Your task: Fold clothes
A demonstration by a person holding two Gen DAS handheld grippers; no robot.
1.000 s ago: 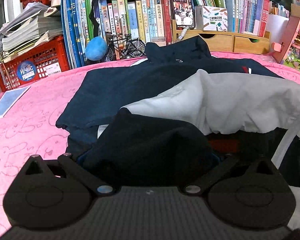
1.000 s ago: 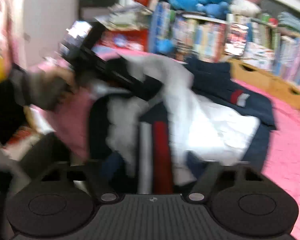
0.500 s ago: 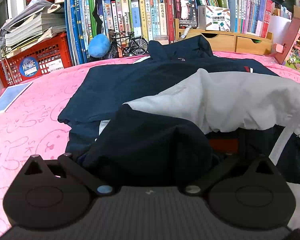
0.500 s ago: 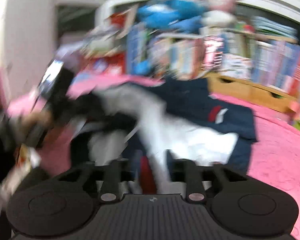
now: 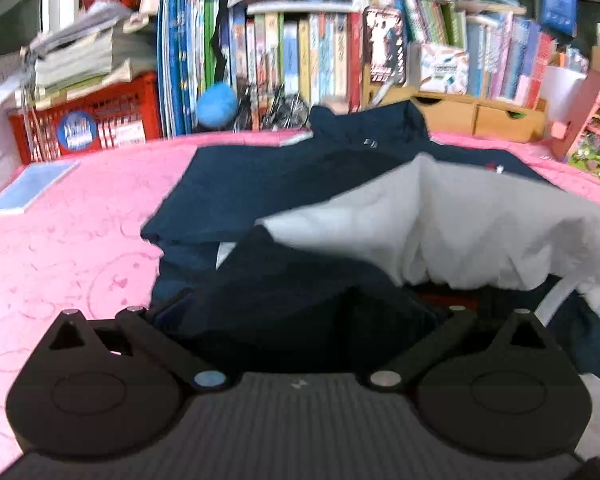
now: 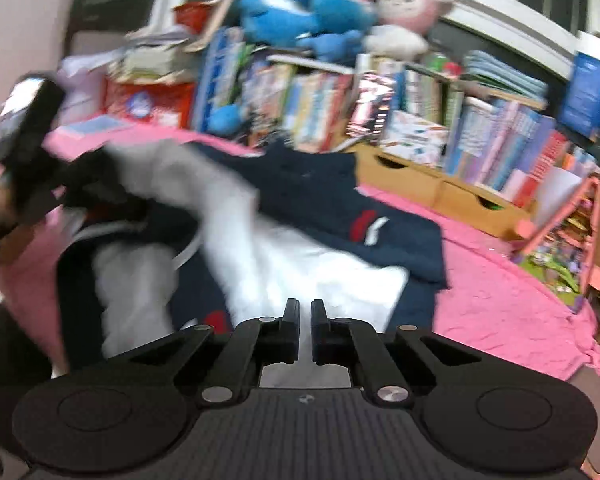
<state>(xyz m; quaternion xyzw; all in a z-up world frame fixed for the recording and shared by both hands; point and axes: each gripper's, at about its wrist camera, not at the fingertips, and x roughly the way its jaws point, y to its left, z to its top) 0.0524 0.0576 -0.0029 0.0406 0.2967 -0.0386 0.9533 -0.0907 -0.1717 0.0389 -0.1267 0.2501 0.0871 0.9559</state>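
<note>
Here the right wrist view takes in what the left one cannot: the left gripper (image 6: 72,196) itself, off at the far left of the navy jacket (image 6: 332,204), lifting a bunch of the jacket's dark cloth and white lining (image 6: 168,168) clear of the pink cover (image 6: 500,292). In its own view the left gripper's (image 5: 300,320) fingertips are buried under a heap of navy fabric, with its linkage arms splayed wide to either side; whether the pads bite on the cloth there cannot be told from that view alone. The right gripper (image 6: 305,312) shows only in its own view, where its two fingers (image 6: 291,316) stand nearly together with a thin slit between them and nothing caught in it, above the white lining.

The jacket (image 5: 284,184) lies spread across the pink cover (image 5: 72,240), collar toward the row of books (image 5: 292,56) and the wooden drawer box (image 6: 448,196) behind it. It is navy outside and white inside, with a red and white mark (image 6: 370,226) on the part that lies flat. The near half is turned back so that the lining (image 5: 480,224) faces up in a rumpled ridge, and a white drawcord (image 5: 556,300) hangs below it. Both views are blurred. Blue plush toys (image 6: 300,12) sit on top of the books, and a red crate (image 5: 84,116) stands left of them.
</note>
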